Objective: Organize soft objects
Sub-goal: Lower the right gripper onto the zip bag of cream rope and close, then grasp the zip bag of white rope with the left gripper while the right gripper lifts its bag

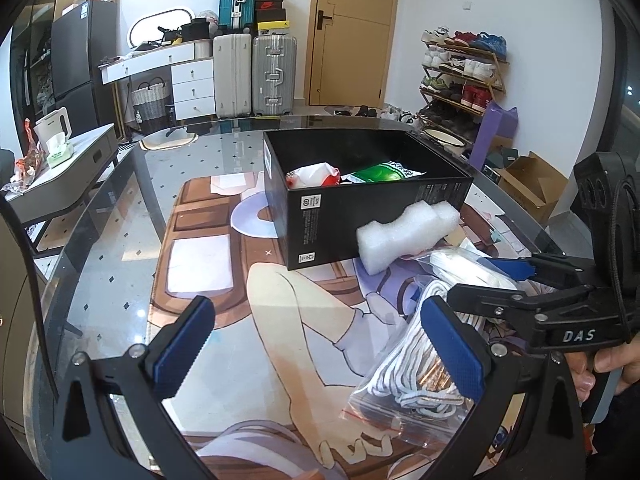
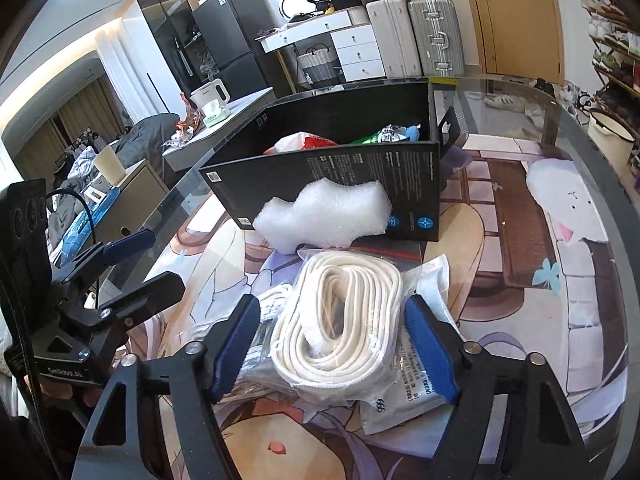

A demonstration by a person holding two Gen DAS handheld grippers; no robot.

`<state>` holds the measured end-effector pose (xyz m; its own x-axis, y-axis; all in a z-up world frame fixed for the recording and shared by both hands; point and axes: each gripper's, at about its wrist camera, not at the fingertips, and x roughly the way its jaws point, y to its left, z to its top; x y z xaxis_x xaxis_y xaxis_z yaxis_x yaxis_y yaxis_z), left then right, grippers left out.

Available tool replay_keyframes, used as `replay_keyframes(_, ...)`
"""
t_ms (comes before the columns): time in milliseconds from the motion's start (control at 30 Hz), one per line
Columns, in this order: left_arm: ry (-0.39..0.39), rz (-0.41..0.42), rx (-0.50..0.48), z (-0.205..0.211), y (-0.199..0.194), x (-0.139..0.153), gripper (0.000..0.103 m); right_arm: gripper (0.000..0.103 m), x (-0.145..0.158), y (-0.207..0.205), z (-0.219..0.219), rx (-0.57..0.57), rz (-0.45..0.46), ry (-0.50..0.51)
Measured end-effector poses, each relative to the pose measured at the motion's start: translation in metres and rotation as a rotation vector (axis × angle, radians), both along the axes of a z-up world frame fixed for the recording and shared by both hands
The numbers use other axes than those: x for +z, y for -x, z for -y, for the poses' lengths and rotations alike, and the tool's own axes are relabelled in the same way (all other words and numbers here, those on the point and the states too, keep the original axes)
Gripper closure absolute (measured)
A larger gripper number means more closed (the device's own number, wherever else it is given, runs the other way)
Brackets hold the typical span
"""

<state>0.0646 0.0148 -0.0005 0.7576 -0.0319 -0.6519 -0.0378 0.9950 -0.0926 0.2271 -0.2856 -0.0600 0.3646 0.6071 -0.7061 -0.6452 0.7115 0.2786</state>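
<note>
Bagged rope coil (image 2: 340, 320) lengthwise toward black box (image 2: 340, 160), flanked by half-closed right tool (image 2: 332, 344); left tool (image 1: 320, 340) wide.

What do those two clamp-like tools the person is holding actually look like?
Each is a black plastic frame with two long fingers ending in ridged blue pads. The left gripper and right gripper look alike, with silver screws at the joints. The right one's side bears white letters DAS. A black cable loops from the left one's rounded rear housing.

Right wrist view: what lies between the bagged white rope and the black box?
The white foam block, leaning against the black box beyond the bagged white rope; the right wrist view shows it.
</note>
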Motion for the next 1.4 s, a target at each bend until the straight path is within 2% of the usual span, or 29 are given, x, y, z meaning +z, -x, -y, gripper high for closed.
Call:
replay_keyframes(400,0.000,-0.006,-0.010,0.004,-0.001,-0.002,0.000,0.061,0.003,0.004,0.004,-0.011,0.039,-0.013)
replay_keyframes(667,0.000,-0.018,-0.071,0.014,-0.001,-0.001,0.000,0.063,0.019,0.011,0.018,-0.009,0.086,-0.024)
replay_keyframes(900,-0.027,-0.054,-0.156,0.034,-0.003,-0.008,0.000,0.063,0.019,0.010,0.024,-0.004,0.072,-0.007)
replay_keyframes(1267,-0.052,-0.098,-0.256,0.055,-0.006,-0.012,0.000,0.063,0.016,0.014,0.020,0.066,0.047,0.003)
replay_keyframes(1400,-0.064,-0.113,-0.290,0.061,-0.008,-0.014,0.011,0.063,0.018,0.015,0.024,0.060,0.053,-0.002)
